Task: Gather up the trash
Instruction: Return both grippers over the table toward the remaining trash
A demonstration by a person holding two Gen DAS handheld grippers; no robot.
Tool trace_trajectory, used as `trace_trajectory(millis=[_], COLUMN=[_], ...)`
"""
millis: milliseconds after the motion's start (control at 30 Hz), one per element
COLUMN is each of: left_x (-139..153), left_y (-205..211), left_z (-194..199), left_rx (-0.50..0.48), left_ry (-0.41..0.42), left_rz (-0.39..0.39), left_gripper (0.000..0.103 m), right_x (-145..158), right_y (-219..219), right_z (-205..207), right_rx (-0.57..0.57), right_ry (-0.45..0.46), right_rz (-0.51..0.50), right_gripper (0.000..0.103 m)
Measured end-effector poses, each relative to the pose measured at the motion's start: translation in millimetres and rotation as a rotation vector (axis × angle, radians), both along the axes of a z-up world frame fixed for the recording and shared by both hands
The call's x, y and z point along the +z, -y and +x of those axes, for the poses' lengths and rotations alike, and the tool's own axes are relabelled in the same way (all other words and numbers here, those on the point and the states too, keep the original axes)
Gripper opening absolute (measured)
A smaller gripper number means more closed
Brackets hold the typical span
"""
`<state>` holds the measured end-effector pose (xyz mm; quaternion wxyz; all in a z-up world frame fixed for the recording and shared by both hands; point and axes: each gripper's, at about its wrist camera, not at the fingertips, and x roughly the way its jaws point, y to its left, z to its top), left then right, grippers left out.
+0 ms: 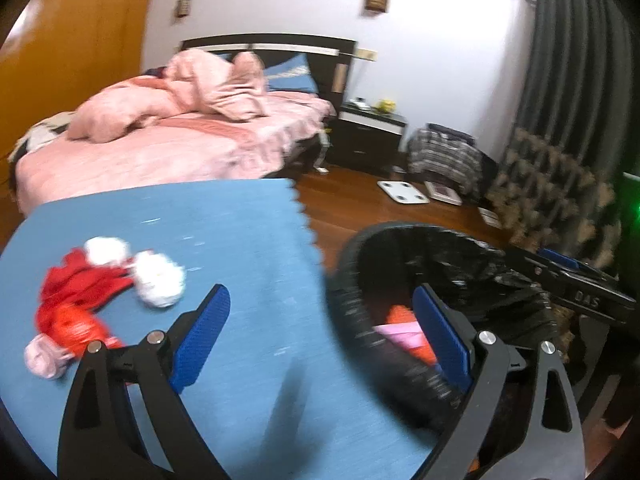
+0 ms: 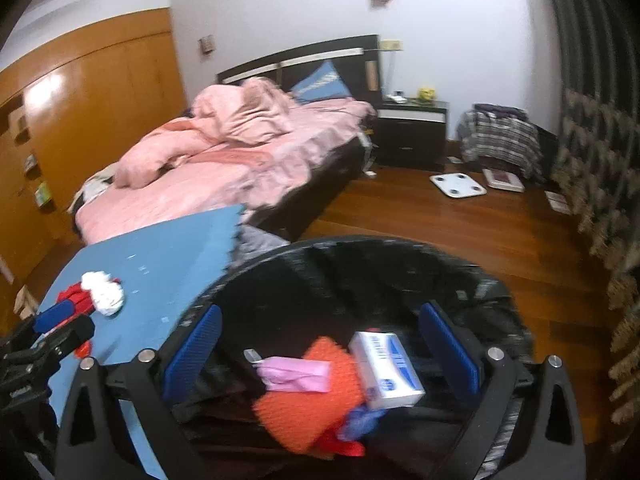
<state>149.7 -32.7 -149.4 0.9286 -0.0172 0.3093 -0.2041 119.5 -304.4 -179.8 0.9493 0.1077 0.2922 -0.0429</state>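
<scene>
A black-lined trash bin (image 2: 400,264) stands beside a blue mat (image 1: 240,232). Inside it lie a white and blue box (image 2: 386,368), an orange mesh piece (image 2: 316,404) and a pink wrapper (image 2: 296,374). My right gripper (image 2: 320,344) is open and empty above the bin's mouth. On the mat lie white crumpled paper (image 1: 160,278), a red wrapper (image 1: 76,300) and a pink wad (image 1: 42,356). My left gripper (image 1: 324,328) is open and empty, its left finger over the mat and its right finger over the bin (image 1: 352,304). The left gripper also shows in the right wrist view (image 2: 60,320).
A bed with pink bedding (image 2: 224,160) stands behind the mat. A dark nightstand (image 2: 412,132), a white scale (image 2: 458,185) and a plaid-covered pile (image 2: 500,140) sit on the wood floor (image 2: 440,224). A wooden wardrobe (image 2: 80,100) is on the left, a dark curtain (image 1: 580,60) on the right.
</scene>
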Motion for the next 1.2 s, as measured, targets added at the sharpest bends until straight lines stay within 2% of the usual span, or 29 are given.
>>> trace_trajectory(millis=[400,633,900,1200], left_x=[-10.6,-24.1,-36.4,-53.0], left_y=[-113.1,-177.2,-206.3,-209.5], left_z=[-18.2,-17.2,-3.5,22.5], left_rx=[0.267,0.412,0.447,0.43], left_ry=[-0.002,-0.041,-0.079,-0.153], left_rz=[0.068,0.091,0.091,0.083], left_gripper=[0.09,0.09,0.09,0.09], right_x=[0.6,-8.0,-25.2,-38.6], right_y=[-141.8,-191.4,-211.4,-232.1], right_z=[18.1,28.7,51.8,61.6], right_rx=[0.309,0.391,0.374,0.411], right_ry=[0.055,0.039,-0.018,-0.045], right_rz=[-0.071,-0.088,-0.058,-0.126], right_gripper=[0.097,0.097,0.097,0.097])
